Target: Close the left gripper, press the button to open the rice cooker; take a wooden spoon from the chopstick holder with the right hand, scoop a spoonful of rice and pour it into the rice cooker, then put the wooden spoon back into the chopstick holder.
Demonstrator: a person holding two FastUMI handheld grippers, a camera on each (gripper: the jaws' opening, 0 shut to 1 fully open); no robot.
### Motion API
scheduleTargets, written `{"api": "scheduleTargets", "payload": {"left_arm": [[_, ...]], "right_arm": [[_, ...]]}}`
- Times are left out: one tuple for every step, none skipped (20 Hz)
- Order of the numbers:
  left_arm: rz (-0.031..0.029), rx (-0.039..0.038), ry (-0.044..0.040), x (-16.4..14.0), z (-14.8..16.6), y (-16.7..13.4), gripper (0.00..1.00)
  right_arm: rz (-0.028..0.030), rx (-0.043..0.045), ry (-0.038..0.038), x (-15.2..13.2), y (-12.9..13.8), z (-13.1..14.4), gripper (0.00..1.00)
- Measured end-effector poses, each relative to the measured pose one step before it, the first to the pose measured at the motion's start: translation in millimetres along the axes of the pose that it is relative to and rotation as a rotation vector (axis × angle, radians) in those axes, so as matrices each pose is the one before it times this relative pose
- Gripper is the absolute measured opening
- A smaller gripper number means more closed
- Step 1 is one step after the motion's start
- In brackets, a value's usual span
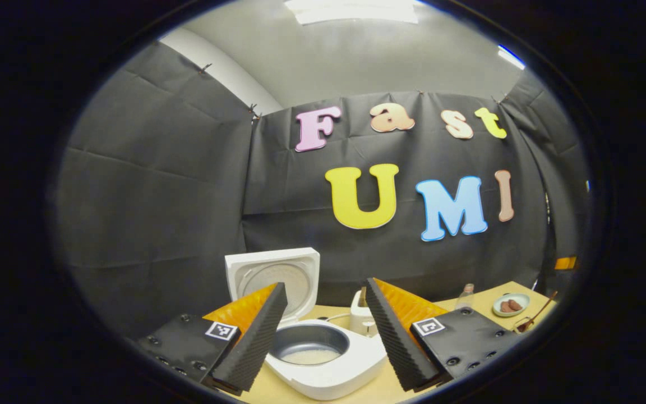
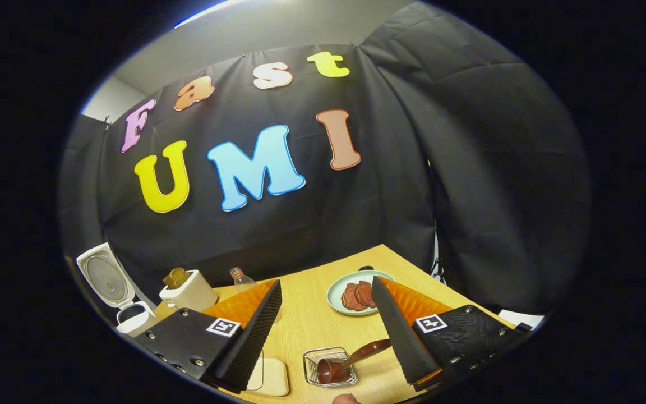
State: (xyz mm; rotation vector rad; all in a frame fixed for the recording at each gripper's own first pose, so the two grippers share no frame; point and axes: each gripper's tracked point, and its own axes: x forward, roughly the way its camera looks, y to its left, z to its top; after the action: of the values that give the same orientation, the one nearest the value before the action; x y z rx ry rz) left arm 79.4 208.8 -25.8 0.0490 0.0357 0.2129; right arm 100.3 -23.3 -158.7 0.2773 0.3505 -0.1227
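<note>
— Rice cooker (image 1: 323, 365): smooth white plastic, faintly glossy; inner pot (image 1: 309, 342) dull grey metal with a soft sheen.
— Bench (image 2: 312, 314): pale wood grain, matt and smooth. Wooden spoon (image 2: 351, 362): dark brown, polished to a gloss.
— Chopstick holder (image 2: 328, 367): thin shiny metal wire.
— Left gripper (image 1: 323, 336) and right gripper (image 2: 328, 334): ribbed black rubbery pads on the jaws, matt; orange plastic behind, black textured plates with metal screws.
— Plate (image 2: 356, 294): pale green, glazed, smooth. Booth wall: black cloth, matt, creased.

Wooden spoon (image 2: 351, 362) handle end hidden behind right tongs (image 2: 328, 331) finger.
</note>
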Motion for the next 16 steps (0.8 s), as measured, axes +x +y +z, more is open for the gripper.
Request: {"api": "scheduleTargets", "payload": {"left_arm": [[0.01568, 0.01417, -0.00054, 9.47, 2.80, 5.44, 0.98], [0.02288, 0.01123, 0.00168, 10.27, 2.67, 8.14, 0.98], [0.02280, 0.00339, -0.00437, 10.79, 5.45, 7.99, 0.98], [0.01963, -0.00321, -0.00626, 10.99, 5.73, 6.54, 0.95], [0.02276, 0.00059, -0.00579, 10.49, 6.16, 7.67, 0.95], [0.02029, 0.00523, -0.00223, 12.47, 3.77, 7.14, 1.00], [0.02436, 0.00808, -0.00162, 12.44, 3.56, 7.07, 0.98], [0.02529, 0.01318, -0.00167, 12.77, 2.34, 7.78, 0.96], [0.02244, 0.00894, -0.00860, 12.53, 2.82, 6.08, 0.98], [0.01057, 0.00239, -0.00771, 12.74, 3.00, 3.49, 0.95], [0.00539, -0.00099, -0.00201, 11.77, -0.44, 0.72, 0.95], [0.00206, -0.00288, 0.00400, 12.66, -1.78, 1.19, 0.98], [0.00160, -0.00355, 0.00398, 11.23, -1.92, 1.22, 0.98], [0.00218, -0.00462, 0.00943, 13.18, -2.28, -0.01, 0.98], [0.00794, -0.00009, 0.01156, 14.40, -7.64, 1.83, 0.98], [0.00663, -0.00019, 0.00486, 12.60, -0.96, 1.27, 0.98]], "right_arm": [[0.00528, -0.00831, -0.01115, -3.86, 3.15, 6.45, 0.98], [0.00821, -0.01080, -0.00747, -4.88, 3.29, 4.87, 0.98], [0.00082, -0.01129, -0.01123, -4.06, 0.36, 5.73, 0.98], [-0.00454, -0.01380, -0.01501, -3.94, -2.08, 5.94, 0.98], [-0.00676, -0.01283, -0.01106, -3.63, -2.13, 3.97, 0.98], [-0.00758, -0.00856, -0.00605, -3.93, -1.25, 2.89, 0.98], [-0.00123, -0.00485, -0.00054, -3.64, -0.19, 0.82, 0.98], [0.00897, -0.00031, 0.00283, -4.22, 1.43, -1.19, 0.98], [0.00025, 0.00185, 0.00534, -4.24, -1.11, -1.76, 0.98], [-0.00817, -0.00184, 0.00286, -1.78, -4.22, -1.41, 0.98], [-0.01307, -0.00648, 0.00154, -2.34, -4.48, -1.71, 0.98], [-0.01255, -0.00805, 0.00058, -2.07, -3.32, -2.37, 0.98], [-0.00957, -0.00680, 0.00022, -2.92, -1.87, -1.23, 0.98], [-0.00441, -0.00524, 0.00134, -3.14, -0.83, -1.38, 0.98], [-0.00535, -0.00250, 0.00566, -2.20, -1.05, -2.15, 0.98], [-0.00642, -0.00108, 0.00646, -1.22, -1.07, -3.37, 0.98]]}}
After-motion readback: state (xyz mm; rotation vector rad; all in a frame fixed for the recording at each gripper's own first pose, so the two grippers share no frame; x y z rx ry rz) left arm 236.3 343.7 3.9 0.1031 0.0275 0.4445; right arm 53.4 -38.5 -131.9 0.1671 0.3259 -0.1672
